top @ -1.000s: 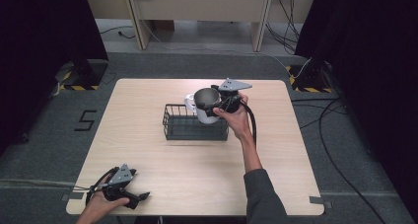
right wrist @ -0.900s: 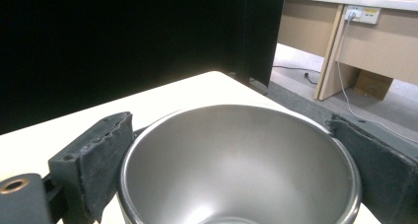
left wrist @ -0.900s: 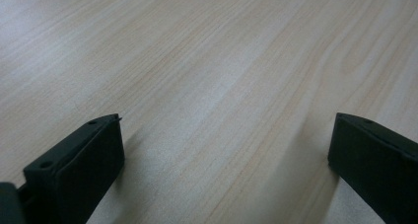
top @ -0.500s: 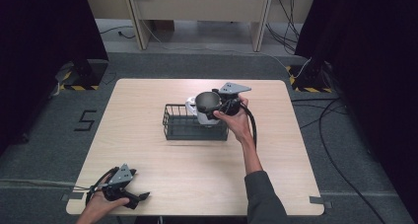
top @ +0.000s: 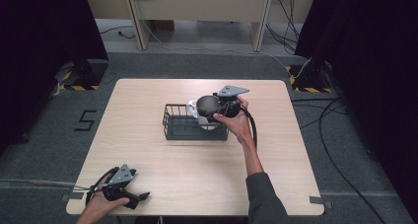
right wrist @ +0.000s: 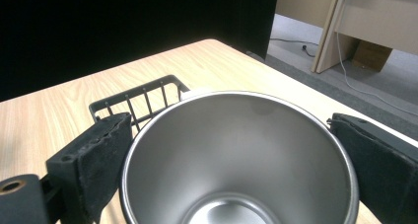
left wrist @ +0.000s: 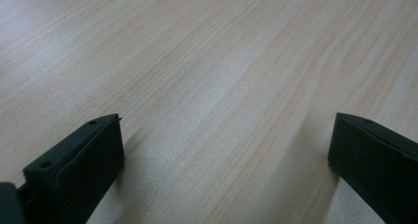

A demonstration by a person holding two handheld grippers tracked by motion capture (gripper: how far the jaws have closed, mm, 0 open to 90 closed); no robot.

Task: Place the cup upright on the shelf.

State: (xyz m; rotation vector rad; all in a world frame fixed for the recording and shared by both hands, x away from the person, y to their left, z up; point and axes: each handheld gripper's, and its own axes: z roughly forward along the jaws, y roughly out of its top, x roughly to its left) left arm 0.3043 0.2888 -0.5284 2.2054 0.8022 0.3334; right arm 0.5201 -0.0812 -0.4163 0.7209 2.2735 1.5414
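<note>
Two jaws of the right gripper (right wrist: 231,150) clamp the steel cup (right wrist: 236,160), held over the right end of the wire basket (top: 185,125). The left gripper (top: 130,197) rests wide open, empty, at the surface's (top: 197,174) near-left corner.

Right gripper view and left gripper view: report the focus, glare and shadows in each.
Right gripper view: the steel cup is sharp, with soft sheen inside and no harsh glare; the wire basket behind is crisp, and a black curtain darkens the top left. Left gripper view: the table grain softens toward the top, with pale glare at the top left and soft shadows beside both jaws.
</note>
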